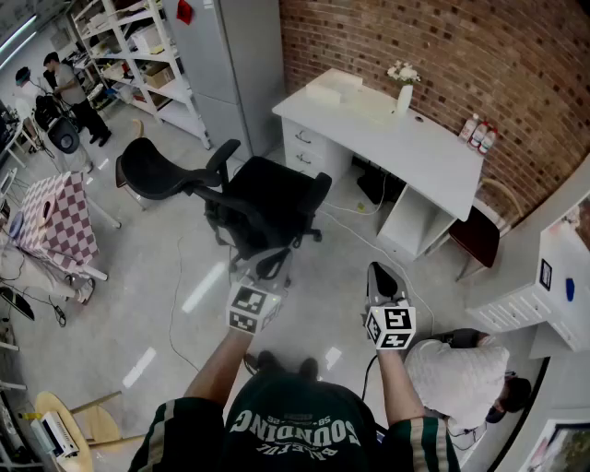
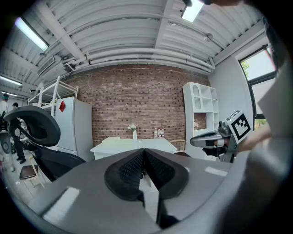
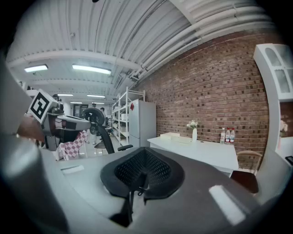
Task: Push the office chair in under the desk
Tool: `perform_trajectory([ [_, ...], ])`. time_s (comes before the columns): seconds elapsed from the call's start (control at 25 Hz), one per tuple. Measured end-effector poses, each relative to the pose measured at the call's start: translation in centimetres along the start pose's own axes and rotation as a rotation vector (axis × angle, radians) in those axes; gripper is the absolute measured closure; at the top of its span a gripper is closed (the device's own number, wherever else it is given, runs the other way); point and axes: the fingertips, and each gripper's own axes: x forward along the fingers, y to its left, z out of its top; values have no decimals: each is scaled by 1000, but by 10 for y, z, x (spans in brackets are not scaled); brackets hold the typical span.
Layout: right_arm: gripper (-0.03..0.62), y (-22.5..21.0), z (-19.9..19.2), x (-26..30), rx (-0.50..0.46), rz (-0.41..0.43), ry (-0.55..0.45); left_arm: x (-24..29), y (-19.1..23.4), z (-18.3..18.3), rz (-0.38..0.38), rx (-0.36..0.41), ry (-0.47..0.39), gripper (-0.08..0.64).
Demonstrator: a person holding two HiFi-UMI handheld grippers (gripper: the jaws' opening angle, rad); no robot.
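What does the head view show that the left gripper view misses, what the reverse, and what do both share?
Head view only: the person's forearms and a checkered cloth. Left gripper view only: the ceiling lights and a window. Both: the white desk, brick wall, black office chair, and the shut left gripper and right gripper.

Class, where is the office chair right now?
In the head view, the office chair stands near the centre, left of the white desk, not under it.
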Motion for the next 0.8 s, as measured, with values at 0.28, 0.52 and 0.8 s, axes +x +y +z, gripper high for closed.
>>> perform_trajectory([
  [0.28,591,16,-1,6,3,104,-23,5,5,-1,6,-13,12,549],
  [0.52,591,41,2,7,-57,234,-7,4,10,-6,14,-14,10,549],
  [0.8,592,38,0,9,-16,245,2,-6,14,-6,45,-20,12,549],
])
